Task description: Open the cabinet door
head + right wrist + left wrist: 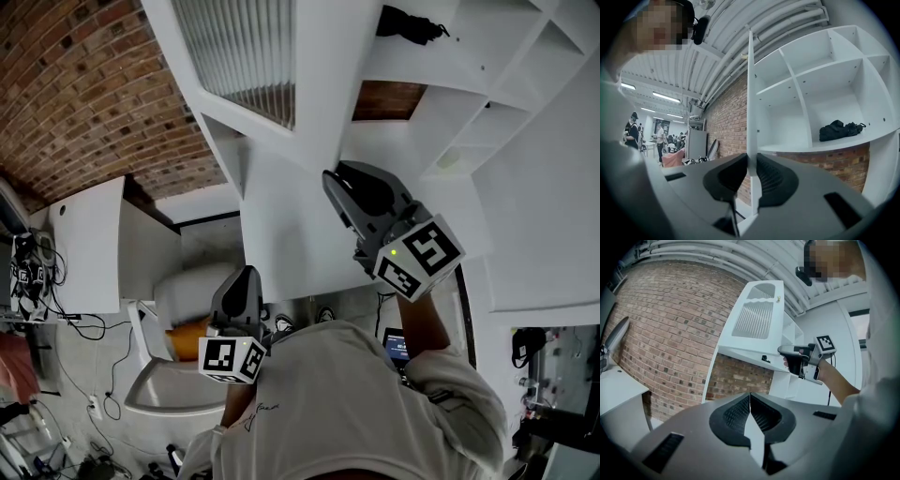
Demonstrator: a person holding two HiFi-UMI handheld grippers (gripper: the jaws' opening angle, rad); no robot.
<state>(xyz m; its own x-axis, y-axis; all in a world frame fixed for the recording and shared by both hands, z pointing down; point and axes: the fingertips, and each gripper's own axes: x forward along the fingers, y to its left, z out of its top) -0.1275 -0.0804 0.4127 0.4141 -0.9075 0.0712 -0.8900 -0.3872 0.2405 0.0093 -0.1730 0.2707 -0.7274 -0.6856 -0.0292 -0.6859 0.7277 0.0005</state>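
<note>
While my right gripper point(751, 172) is pointing level, its 2 jaws are clamping the thin edge of the white door point(323, 94), 1 pad pressing on each face. Seen from the right gripper view, the door is standing edge-on between the pads and running straight up from them. It is standing swung out from the cabinet point(825, 89), so the shelves are showing to its right. 1 black bag point(841, 130) is lying on a shelf, well apart from the door.

In the left gripper view, the door is showing its face, with a ribbed glass panel point(752, 319) in the upper part; my right gripper is gripping below that panel, at the door's lower corner, on the side nearer the cabinet.

My left gripper point(751, 417) is hanging lower, well apart from the door, and is also pointing level. Its 2 jaws are resting together with nothing between them. A brick wall point(670, 333) is filling the space beyond it, left of the door.
</note>
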